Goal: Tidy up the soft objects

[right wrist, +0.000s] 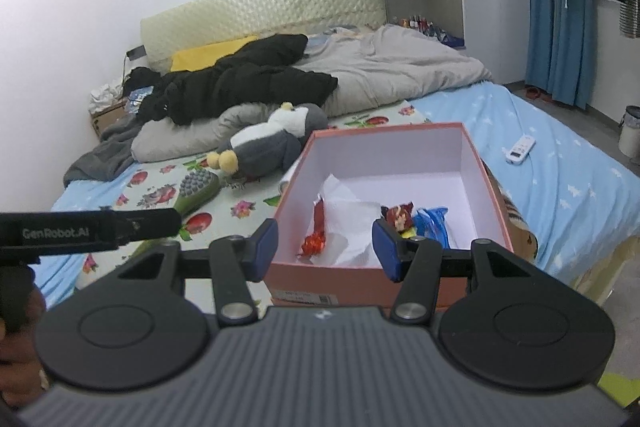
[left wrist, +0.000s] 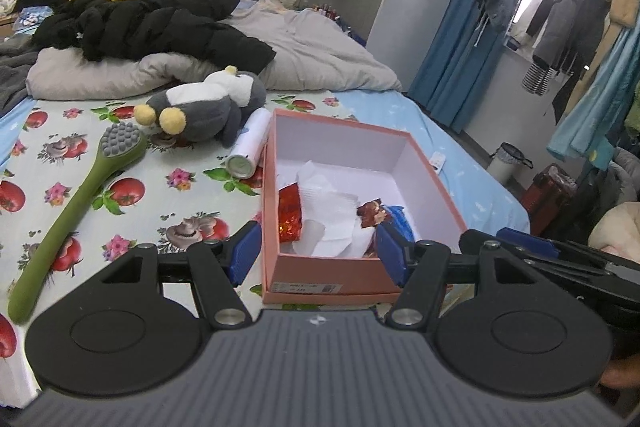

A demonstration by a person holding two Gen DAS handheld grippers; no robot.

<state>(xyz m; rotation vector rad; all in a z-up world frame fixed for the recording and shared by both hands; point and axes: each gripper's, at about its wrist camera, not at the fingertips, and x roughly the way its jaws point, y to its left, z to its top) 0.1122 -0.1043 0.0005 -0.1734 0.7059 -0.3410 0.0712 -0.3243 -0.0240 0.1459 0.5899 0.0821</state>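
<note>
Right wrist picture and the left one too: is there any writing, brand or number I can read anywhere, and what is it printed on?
"GenRobot.AI": white letters on the black side of the left tongs, seen in the right wrist view.
Sticker on the front of the pink box: has print and what may be a barcode, too small and blurred to read.
Snack wrappers in the box: printing is there, not legible.
White remote on the blue sheet: markings too small to read.

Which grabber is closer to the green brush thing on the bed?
Left. The left gripper hangs over the pink box's near edge, with the green brush just off to its left. The right gripper is further right, past the left one.
</note>
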